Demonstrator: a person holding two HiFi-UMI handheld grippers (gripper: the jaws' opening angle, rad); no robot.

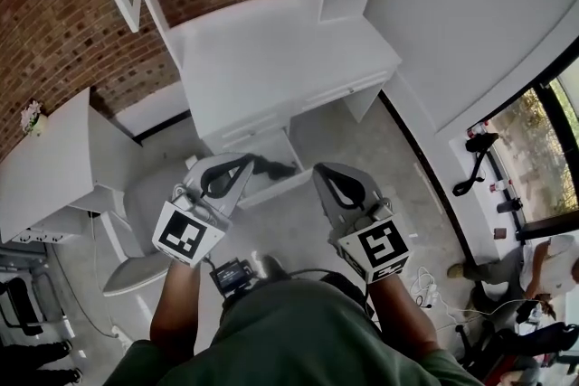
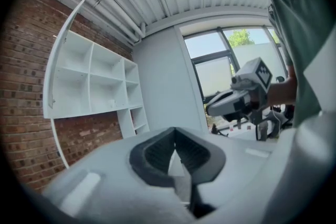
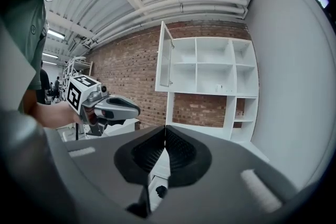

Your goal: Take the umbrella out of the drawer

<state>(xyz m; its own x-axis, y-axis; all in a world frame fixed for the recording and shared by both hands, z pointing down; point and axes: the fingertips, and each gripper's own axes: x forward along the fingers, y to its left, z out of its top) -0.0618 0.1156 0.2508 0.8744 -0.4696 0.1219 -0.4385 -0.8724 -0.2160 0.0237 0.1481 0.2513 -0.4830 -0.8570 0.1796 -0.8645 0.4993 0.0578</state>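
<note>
The white desk [image 1: 280,59] has its lowest drawer [image 1: 282,179] pulled out, and a dark umbrella [image 1: 272,165] lies inside. In the head view both grippers are held side by side in front of the drawer. The left gripper [image 1: 242,161] is just left of the umbrella, and the right gripper [image 1: 322,169] is to the right of the drawer. In its own view, the left gripper [image 2: 175,129] has its jaws pressed together with nothing between them. The right gripper [image 3: 166,127] is likewise shut and empty. A dark spot [image 3: 160,191], which may be the umbrella, shows below its jaws.
A white chair [image 1: 136,226] stands left of the drawer, beside a white side table [image 1: 45,163]. A white shelf unit [image 3: 210,68] with an open door hangs on the brick wall above the desk. Cables [image 1: 423,287] lie on the floor at right, near a person [image 1: 534,262] by the window.
</note>
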